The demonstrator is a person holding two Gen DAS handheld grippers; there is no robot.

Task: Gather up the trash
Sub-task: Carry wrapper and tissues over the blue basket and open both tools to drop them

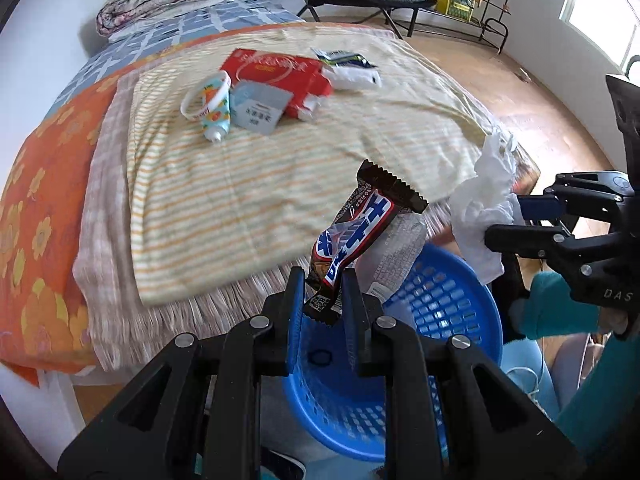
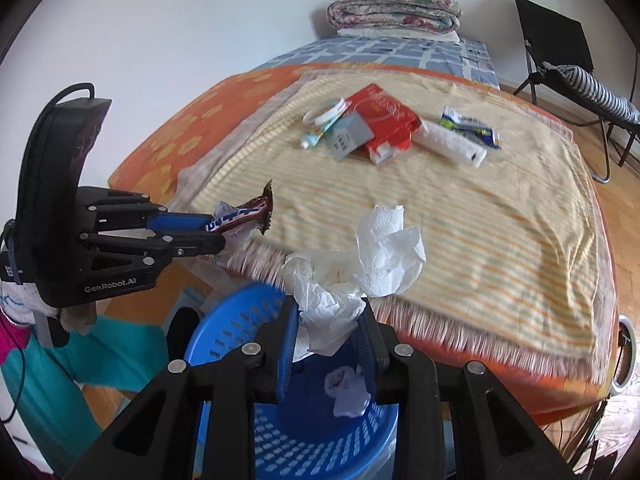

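2 grippers over blue basket (image 1: 460, 292), each pinching trash.

left gripper (image 1: 322, 280) clamped on candy wrapper (image 1: 360, 232), wrapper sticking up above basket rim at bed (image 1: 240, 184) edge. right gripper (image 2: 330, 320) nipping crumpled tissue (image 2: 360, 264), jaws narrow, tissue bulging up between pads, just over basket; another tissue wad (image 2: 348, 392) lying inside. on bed well apart: red packet (image 1: 276, 76), tube (image 1: 216, 108), white ring (image 1: 200, 100), grey card (image 1: 256, 108), white pack (image 1: 352, 78).
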